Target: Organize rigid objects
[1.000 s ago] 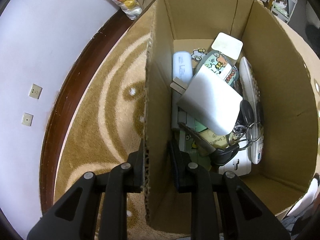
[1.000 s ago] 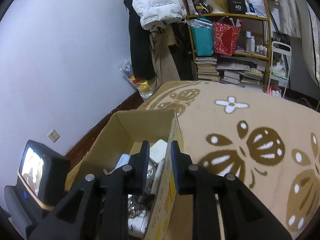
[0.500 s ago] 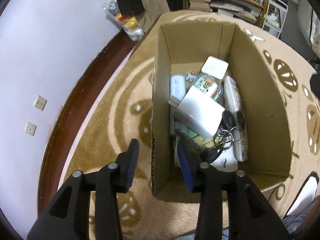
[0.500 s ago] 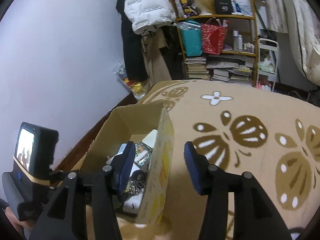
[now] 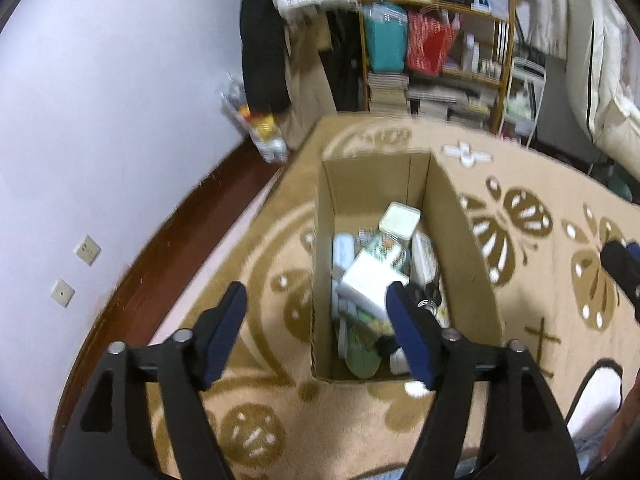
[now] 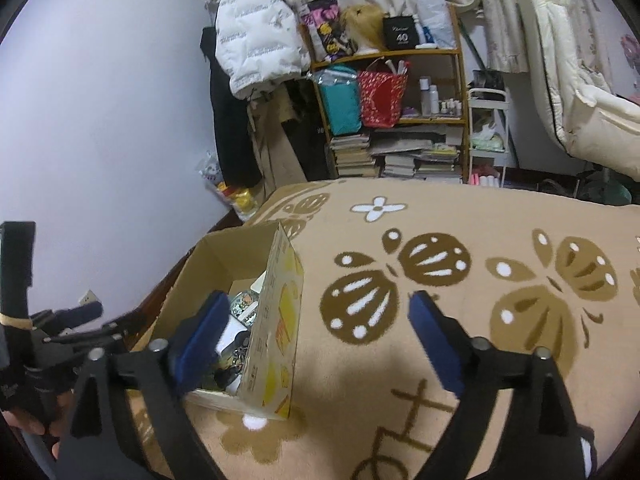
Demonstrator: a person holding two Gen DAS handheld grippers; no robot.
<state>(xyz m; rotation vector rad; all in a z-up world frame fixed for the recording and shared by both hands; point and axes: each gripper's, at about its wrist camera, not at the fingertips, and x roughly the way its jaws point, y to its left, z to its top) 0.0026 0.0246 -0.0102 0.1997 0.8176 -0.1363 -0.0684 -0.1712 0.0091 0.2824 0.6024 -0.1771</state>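
Note:
An open cardboard box (image 5: pixel 460 240) stands on the patterned carpet. It holds a white flat case (image 5: pixel 370 276), a cream square lid (image 5: pixel 400 218), a white remote (image 5: pixel 424 256), keys (image 5: pixel 428 300) and other small items. My left gripper (image 5: pixel 316 300) hovers above the box's left wall. Its jaws are opening and no pad touches the cardboard. In the right wrist view my right gripper (image 6: pixel 318 304) hangs above the box's yellow-printed right wall (image 6: pixel 276 340). Its jaws are also opening wide and hold nothing. One right gripper finger (image 5: pixel 618 266) shows at the left wrist view's edge.
A shelf (image 6: pixel 384 120) with books and bags stands past the carpet's far edge, with a white jacket (image 6: pixel 256 40) hanging beside it. A plastic bag (image 5: pixel 260 132) lies by the purple wall. Bedding (image 6: pixel 580 80) is at the right. Brown-patterned carpet (image 6: pixel 440 360) stretches right of the box.
Both grippers were shut on the box's side walls. They have let go, spread wide, and lifted up and back. The box now looks smaller and farther below.

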